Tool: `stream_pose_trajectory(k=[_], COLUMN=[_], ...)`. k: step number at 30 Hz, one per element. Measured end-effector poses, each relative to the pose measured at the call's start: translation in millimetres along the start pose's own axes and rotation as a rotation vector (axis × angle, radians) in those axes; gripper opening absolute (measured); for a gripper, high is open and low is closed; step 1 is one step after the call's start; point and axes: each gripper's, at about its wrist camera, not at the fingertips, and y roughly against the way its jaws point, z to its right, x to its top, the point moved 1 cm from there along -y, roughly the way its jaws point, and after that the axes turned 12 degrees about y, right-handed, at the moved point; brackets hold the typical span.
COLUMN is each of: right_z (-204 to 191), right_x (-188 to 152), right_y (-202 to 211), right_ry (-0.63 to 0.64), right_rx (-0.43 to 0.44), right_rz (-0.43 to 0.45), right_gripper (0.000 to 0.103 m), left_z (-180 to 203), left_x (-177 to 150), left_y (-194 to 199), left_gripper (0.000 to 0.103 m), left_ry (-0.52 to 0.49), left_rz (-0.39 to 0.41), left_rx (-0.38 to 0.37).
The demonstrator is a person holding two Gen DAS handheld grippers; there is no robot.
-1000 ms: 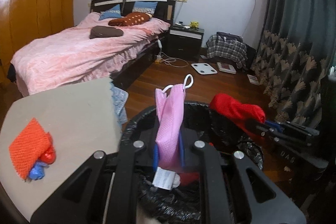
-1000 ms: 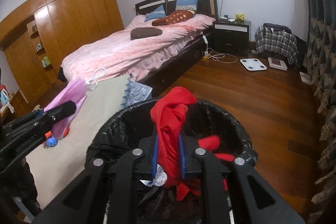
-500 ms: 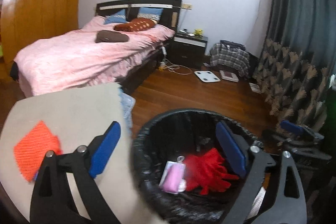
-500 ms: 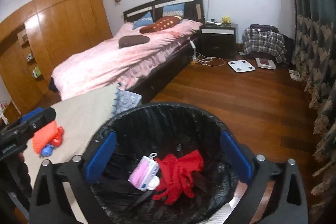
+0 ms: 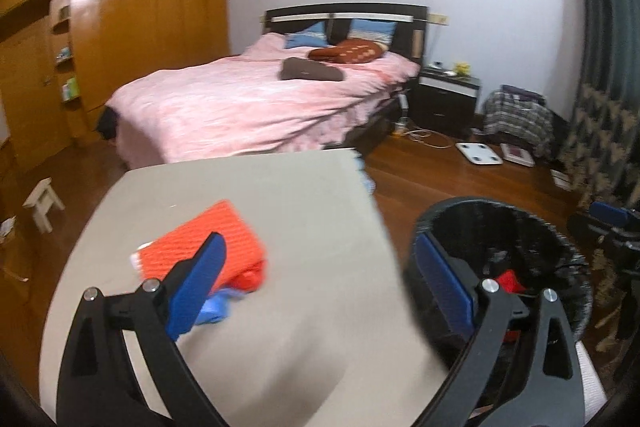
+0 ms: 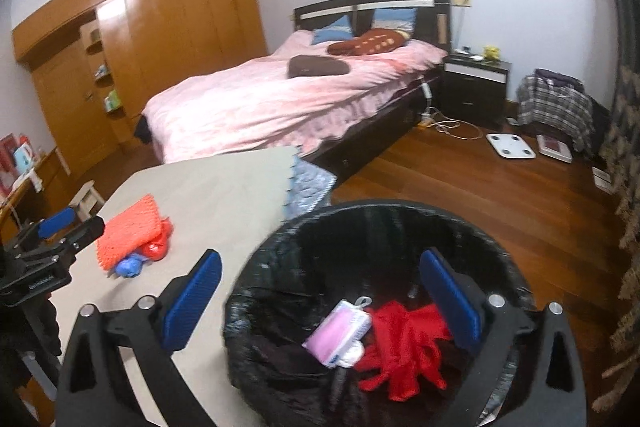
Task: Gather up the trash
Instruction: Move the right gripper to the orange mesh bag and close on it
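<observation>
A bin with a black liner [image 6: 360,215] stands beside a beige table [image 6: 224,195]. Inside the bin lie a pink face mask [image 6: 340,331] and a crumpled red cloth [image 6: 404,343]. My right gripper [image 6: 322,259] hangs open over the bin with nothing between its pads. On the table [image 5: 288,195] lies an orange mesh cloth [image 5: 220,243] over a red and a blue scrap. My left gripper [image 5: 320,243] is over the table edge, its jaws opening and empty, with the bin [image 5: 504,211] to its right. The left pad overlaps the orange cloth.
A bed with a pink cover [image 5: 256,107] stands behind the table, a dark nightstand [image 5: 444,99] beside it. A white scale [image 6: 510,145] and cables lie on the wooden floor. A small white stool [image 5: 42,201] stands at the left, curtains at the right.
Both grippers opened, and the pink mask and red cloth dropped into the bin. My left gripper swung left from the bin to the table with the orange cloth.
</observation>
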Motion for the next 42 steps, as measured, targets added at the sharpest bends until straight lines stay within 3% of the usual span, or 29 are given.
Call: stream_pose_trajectory(k=[19,23,32,37,40,42], right_z=[-154,-189,-246,-263,-268,-268], right_x=[46,48,51,47,43,40], right_y=[-111,-138,-181,-197,-201,-202], right_ry=[0.198,0.232,0.29,0.316,0.328,0.331], right_rx=[0.231,0.294,0.393,0.43,0.451,0.467], right_rz=[-0.036,-0.058,-0.108,-0.148,-0.169,-0.182], right_gripper=[0.097,0.097,0.093,0.083,0.069,0.055], left_z=[-166,-189,-212,-220,-224,-226], left_x=[-3,-1,4,2,-1,-3], left_y=[-8,-13,-26,-27,-28,-27], left_gripper=[0.092,0.086,0.084,0.084,0.084,0.084], left_ry=[0.173,0.216,0.24,0.26,0.271,0.273], left_rz=[-0.003,-0.012,-0.026,-0.036,-0.045,-0.047], left_rx=[0.276,0.304,0.332,0.349,0.357,0.36])
